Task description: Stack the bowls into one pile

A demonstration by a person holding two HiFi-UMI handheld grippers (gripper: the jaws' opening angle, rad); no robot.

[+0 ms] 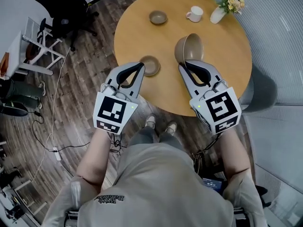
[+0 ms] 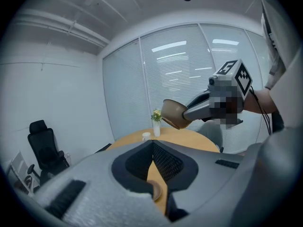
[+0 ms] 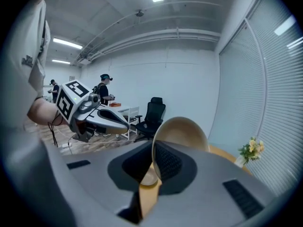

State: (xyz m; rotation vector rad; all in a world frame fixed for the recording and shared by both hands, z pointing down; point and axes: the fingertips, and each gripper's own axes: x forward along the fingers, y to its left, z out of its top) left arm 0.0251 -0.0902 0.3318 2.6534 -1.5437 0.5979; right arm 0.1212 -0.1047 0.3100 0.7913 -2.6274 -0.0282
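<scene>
Three brown bowls are in the head view. A small bowl (image 1: 158,17) sits at the table's far side, and a second bowl (image 1: 150,65) rests near the front edge. My left gripper (image 1: 140,66) is shut and empty, its tips just left of that second bowl, which shows through the jaw gap (image 2: 154,191). My right gripper (image 1: 182,65) is shut on the rim of the third bowl (image 1: 189,47) and holds it tilted on edge above the table. In the right gripper view this held bowl (image 3: 182,131) stands upright between the jaws, with the resting bowl (image 3: 148,178) below.
The round wooden table (image 1: 222,65) also carries a white cup (image 1: 194,13) and a white vase of flowers (image 1: 227,4) at the far right. Office chairs (image 1: 61,11) and cables lie on the floor to the left. People stand far off in the right gripper view.
</scene>
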